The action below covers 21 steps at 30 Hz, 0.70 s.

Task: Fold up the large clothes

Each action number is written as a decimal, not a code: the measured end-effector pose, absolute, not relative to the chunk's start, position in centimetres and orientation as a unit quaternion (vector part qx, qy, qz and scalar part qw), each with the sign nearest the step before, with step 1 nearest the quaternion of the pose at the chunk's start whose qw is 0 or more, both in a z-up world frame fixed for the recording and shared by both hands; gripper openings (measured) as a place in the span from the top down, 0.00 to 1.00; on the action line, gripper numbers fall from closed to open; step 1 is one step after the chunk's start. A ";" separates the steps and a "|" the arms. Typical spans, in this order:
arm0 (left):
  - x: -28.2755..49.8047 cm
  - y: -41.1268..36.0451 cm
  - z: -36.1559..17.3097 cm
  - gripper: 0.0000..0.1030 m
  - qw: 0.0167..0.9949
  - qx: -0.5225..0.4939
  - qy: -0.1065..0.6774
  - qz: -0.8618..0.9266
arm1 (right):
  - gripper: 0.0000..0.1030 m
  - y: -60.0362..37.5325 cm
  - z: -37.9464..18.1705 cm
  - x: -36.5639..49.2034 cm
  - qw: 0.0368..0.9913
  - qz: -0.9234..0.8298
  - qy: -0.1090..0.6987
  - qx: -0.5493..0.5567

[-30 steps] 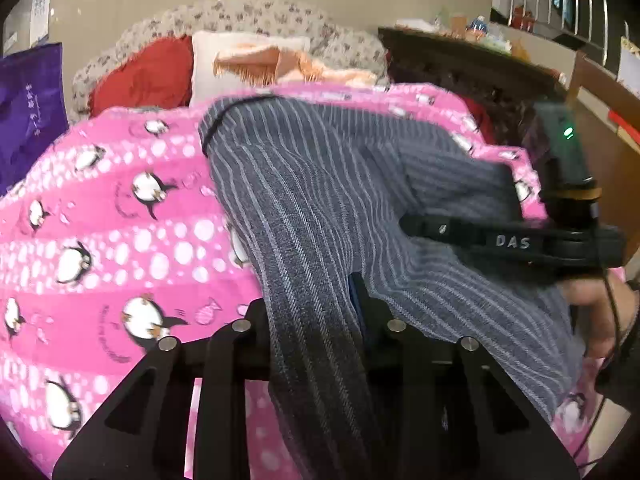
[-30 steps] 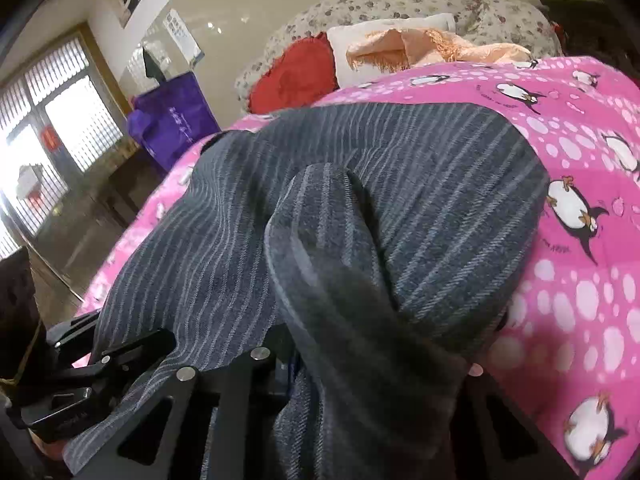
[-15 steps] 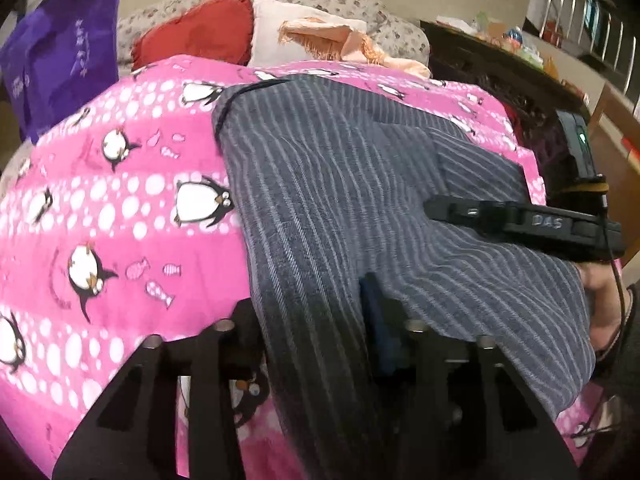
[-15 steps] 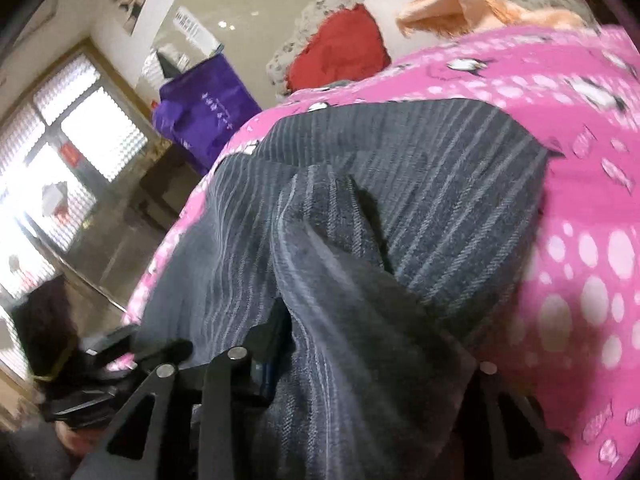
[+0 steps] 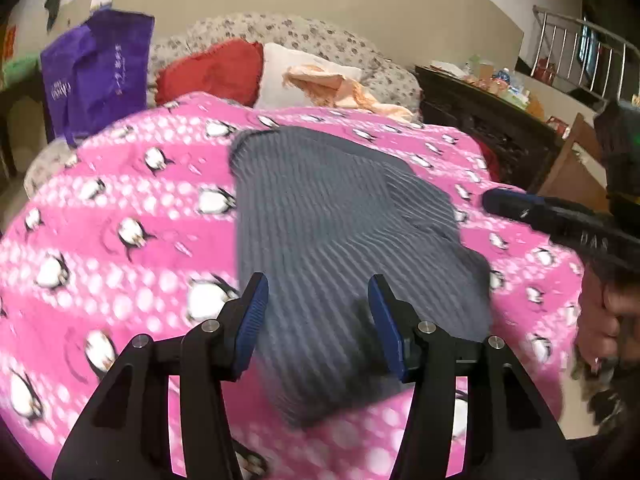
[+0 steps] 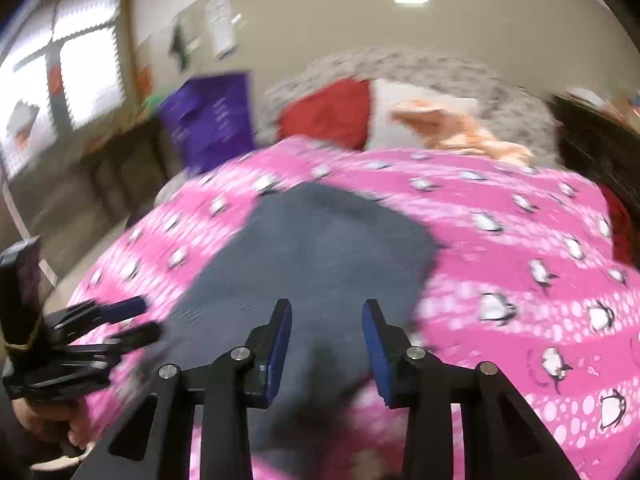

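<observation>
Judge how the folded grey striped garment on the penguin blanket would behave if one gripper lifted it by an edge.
The grey striped garment is probably floppy: its layers sag to the soft pink blanket, so an edge lift would likely unfold it. It looks thick, perhaps moderately heavy. It should not roll.

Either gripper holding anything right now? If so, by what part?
Nothing held. Left gripper and right gripper are both open; the striped grey garment lies free on the pink penguin blanket.

grey striped garment, pink penguin blanket
</observation>
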<state>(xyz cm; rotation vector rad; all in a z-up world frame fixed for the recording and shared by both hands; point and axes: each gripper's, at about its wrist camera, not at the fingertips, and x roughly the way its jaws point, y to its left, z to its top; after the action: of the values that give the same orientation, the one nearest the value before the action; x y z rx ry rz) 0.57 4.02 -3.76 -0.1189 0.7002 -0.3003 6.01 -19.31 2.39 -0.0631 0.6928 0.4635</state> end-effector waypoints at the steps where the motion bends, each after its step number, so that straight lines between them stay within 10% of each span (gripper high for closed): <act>1: 0.4 3.7 -3.8 0.50 0.925 -0.053 0.345 -0.148 | 0.96 -17.6 2.3 5.4 0.907 0.233 0.347 -0.041; 7: 0.0 0.5 -8.5 0.50 0.904 0.011 0.403 -0.145 | 0.96 -16.2 -7.0 5.1 0.853 0.220 0.470 -0.059; 21: -0.5 0.2 -8.7 0.47 0.915 -0.003 0.383 -0.129 | 0.96 -17.9 -7.0 3.6 0.866 0.246 0.435 0.008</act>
<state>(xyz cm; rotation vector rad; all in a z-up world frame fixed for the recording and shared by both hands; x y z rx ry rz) -0.55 0.22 -8.73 -0.0066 0.7882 -0.2646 3.61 -17.90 -7.01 0.0175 0.9112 0.5152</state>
